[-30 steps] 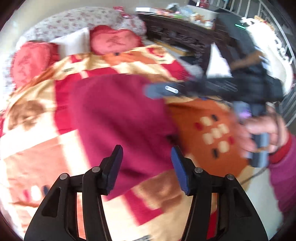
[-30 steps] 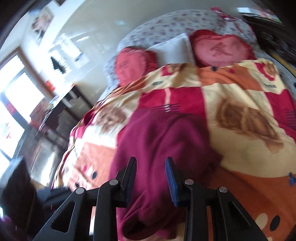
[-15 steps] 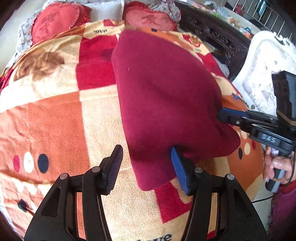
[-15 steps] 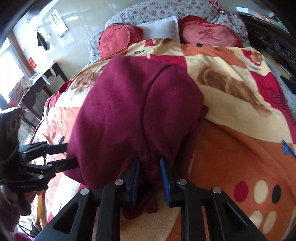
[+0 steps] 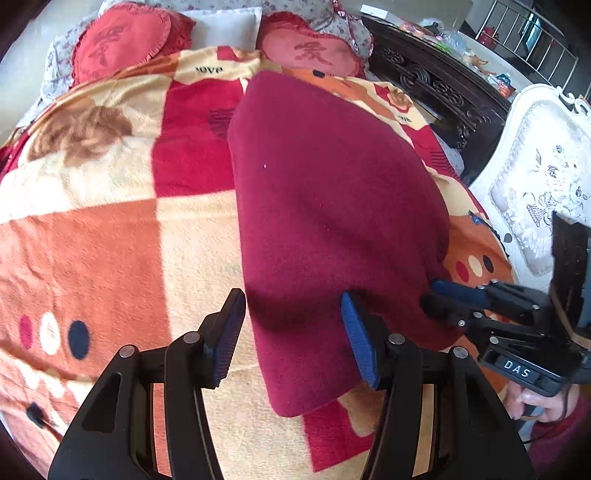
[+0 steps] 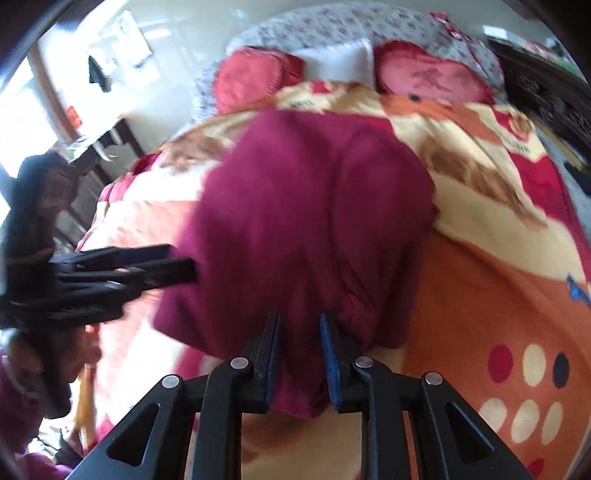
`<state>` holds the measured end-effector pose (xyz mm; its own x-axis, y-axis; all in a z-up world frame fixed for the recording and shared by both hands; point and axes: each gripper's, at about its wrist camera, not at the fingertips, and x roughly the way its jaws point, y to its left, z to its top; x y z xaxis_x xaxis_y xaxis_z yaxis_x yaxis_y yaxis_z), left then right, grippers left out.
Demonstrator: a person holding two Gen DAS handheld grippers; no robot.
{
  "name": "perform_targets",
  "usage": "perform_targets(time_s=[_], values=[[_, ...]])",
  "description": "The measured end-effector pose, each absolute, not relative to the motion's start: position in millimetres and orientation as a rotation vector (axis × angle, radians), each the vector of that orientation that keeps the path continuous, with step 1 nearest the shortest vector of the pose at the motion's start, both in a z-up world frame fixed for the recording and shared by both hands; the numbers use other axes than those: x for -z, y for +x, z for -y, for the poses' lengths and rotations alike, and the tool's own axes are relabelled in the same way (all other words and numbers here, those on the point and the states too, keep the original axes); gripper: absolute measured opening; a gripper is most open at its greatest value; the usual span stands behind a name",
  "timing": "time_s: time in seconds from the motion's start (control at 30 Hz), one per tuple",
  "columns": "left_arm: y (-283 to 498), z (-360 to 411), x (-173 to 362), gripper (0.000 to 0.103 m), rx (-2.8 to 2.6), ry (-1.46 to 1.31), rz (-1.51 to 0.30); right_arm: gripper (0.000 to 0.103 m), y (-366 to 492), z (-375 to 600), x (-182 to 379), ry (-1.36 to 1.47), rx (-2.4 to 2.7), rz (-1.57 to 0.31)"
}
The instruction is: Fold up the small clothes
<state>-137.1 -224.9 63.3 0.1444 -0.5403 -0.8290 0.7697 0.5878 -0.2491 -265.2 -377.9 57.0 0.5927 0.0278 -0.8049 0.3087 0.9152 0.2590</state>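
A dark red fleece garment (image 5: 325, 206) lies on a patterned blanket (image 5: 110, 243), folded lengthwise. In the left wrist view my left gripper (image 5: 293, 332) is open, its jaws straddling the garment's near left edge. My right gripper (image 5: 443, 295) shows at the right, at the garment's near right corner. In the right wrist view my right gripper (image 6: 298, 354) is shut on the near hem of the garment (image 6: 314, 229). My left gripper (image 6: 155, 266) shows at the left, beside the garment's edge.
Two red heart-shaped pillows (image 5: 122, 40) and a white pillow (image 5: 221, 26) lie at the bed's head. A dark carved wooden bedside unit (image 5: 436, 85) and a white ornate chair (image 5: 543, 177) stand to the right. A dark desk (image 6: 99, 147) stands left.
The garment has been swung down and laid flat on the blanket. My right gripper has closed on its hem. My left gripper stays open at the garment's edge.
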Motion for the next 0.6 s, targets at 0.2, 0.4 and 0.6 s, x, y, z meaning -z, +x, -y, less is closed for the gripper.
perform_targets(time_s=[0.2, 0.4, 0.6], values=[[-128.6, 222.1, -68.7, 0.070, 0.983, 0.227, -1.091, 0.023, -277.5, 385.5, -70.8, 0.463, 0.138, -0.867], [-99.8, 215.5, -75.2, 0.078, 0.999, 0.098, -1.101, 0.083, -296.3, 417.0, -92.1, 0.600, 0.226, -0.692], [-74.7, 226.2, -59.4, 0.078, 1.007, -0.008, -1.166, 0.083, -272.0, 456.4, -57.0, 0.726, 0.223, -0.740]])
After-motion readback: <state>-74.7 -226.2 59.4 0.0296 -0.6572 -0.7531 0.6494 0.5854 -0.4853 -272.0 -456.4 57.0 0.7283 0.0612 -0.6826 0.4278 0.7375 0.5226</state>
